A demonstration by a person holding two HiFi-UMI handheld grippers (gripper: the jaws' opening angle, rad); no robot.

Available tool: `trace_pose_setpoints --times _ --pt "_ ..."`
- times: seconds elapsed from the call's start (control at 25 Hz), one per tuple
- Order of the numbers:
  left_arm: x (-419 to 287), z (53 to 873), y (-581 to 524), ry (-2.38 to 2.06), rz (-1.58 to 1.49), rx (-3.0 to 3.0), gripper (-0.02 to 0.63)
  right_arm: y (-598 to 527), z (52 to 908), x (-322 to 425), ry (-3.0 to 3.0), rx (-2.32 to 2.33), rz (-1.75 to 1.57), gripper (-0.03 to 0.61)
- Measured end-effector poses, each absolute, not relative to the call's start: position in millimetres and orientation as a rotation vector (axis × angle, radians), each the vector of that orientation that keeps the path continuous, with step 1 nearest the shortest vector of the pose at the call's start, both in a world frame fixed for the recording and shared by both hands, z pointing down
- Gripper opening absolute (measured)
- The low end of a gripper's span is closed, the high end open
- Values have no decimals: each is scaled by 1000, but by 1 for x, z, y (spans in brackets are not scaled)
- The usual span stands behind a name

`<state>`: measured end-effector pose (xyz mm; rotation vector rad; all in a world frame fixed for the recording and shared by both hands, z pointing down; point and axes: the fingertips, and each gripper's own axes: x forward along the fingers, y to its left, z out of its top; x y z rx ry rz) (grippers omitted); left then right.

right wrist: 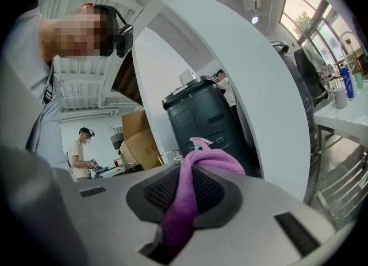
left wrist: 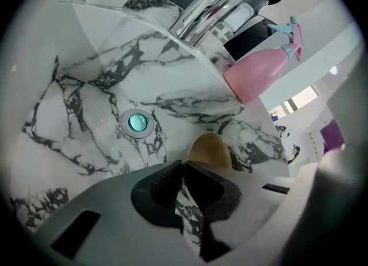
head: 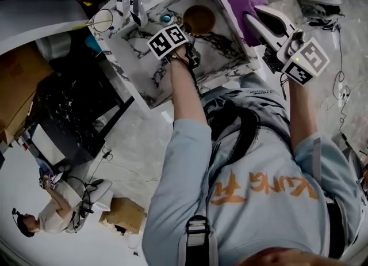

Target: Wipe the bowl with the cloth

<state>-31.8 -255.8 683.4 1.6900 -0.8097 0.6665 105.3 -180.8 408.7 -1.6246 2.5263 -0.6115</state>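
Jaws first: the left gripper (left wrist: 183,168) is clamped hard on the rim of the brown bowl (left wrist: 211,151), with the pads pinching the thin edge from both sides. The bowl is down inside the marble sink (left wrist: 80,115). Over on the other side, the right gripper (right wrist: 187,170) is squeezed tight on the purple cloth (right wrist: 214,158), which bunches up out past the tips and trails down between the pads toward the camera. In the head view the left forearm (head: 184,95) reaches straight out of a light blue sleeve (head: 184,144) into the basin, and the bowl sits just past the tips, close to the far wall of the sink. The right forearm (head: 300,106) is up on the right, holding its gripper by the sink's right rim. The cloth is off to the right of the bowl, clearly apart from it, no contact at all. Past the bowl in the left gripper view you get the round drain (left wrist: 137,122) on the sink floor to the left. Farther out there's the chrome faucet (left wrist: 210,6) at the far edge and a pink spray bottle (left wrist: 261,73) on the ledge to its right. Way off behind the cloth, the right gripper view shows a black bin (right wrist: 207,121), some cardboard boxes (right wrist: 141,135) and another person (right wrist: 85,155) standing further left.
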Motion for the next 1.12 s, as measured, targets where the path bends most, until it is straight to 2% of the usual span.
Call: trace_pose_setpoints --times 0.24,0.6,1.12 --pt "-29 694 -255 -848 685 1666 31 -171 405 118 2505 -1668 -600 75" --pt "-44 674 -269 -970 541 1668 31 -165 402 118 2546 -1612 -595 75" --pt "-118 539 -264 -1386 234 1820 31 -172 374 89 2697 -1336 -526 75"
